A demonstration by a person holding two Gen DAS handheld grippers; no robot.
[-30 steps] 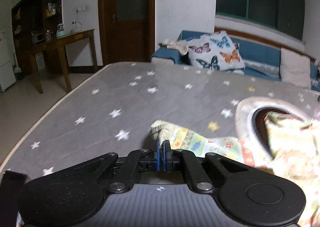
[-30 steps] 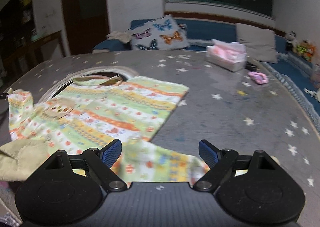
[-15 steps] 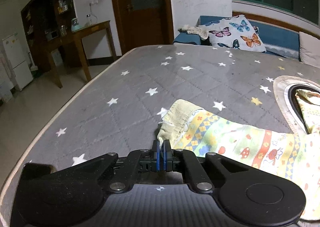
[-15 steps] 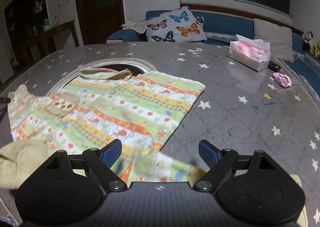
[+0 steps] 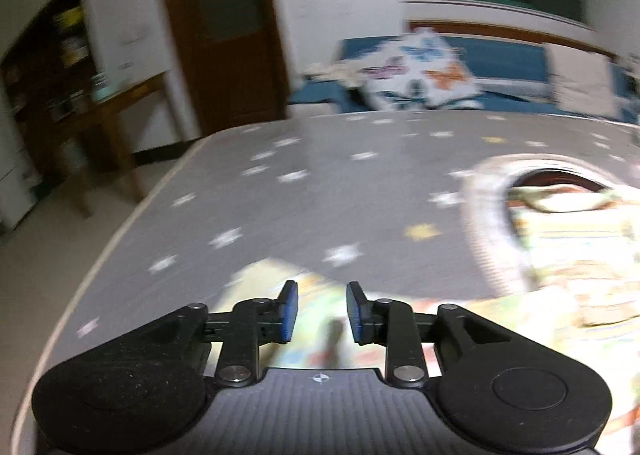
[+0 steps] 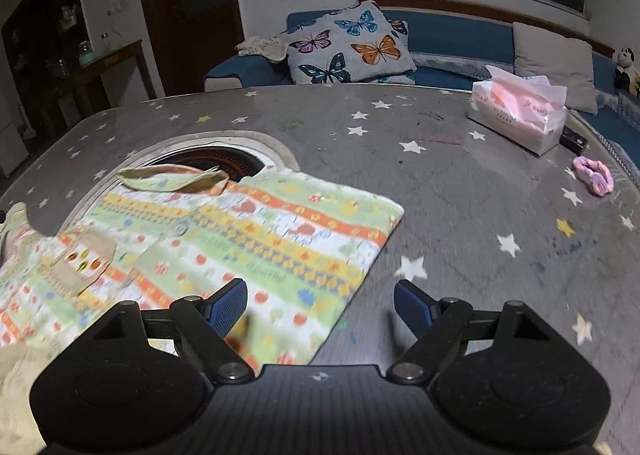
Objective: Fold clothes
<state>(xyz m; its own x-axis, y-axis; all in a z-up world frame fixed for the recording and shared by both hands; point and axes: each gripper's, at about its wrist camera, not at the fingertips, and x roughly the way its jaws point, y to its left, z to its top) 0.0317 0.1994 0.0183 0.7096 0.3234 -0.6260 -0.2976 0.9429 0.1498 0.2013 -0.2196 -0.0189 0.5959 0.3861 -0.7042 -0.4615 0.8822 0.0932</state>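
Two grippers | left gripper point(image 5: 318, 311) fingers opening, apparently clear of shirt point(image 6: 256, 239) | right gripper point(image 6: 320, 305) fingers spread wide, empty

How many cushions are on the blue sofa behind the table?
2: a butterfly-print cushion at the sofa's left end, and a plain beige cushion toward the right. More may be hidden beyond the frame edge.

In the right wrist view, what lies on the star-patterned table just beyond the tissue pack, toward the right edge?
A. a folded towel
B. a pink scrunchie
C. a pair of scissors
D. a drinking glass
B: a pink scrunchie lies on the grey star-patterned table, to the right of and nearer than the tissue pack, apart from the striped shirt.
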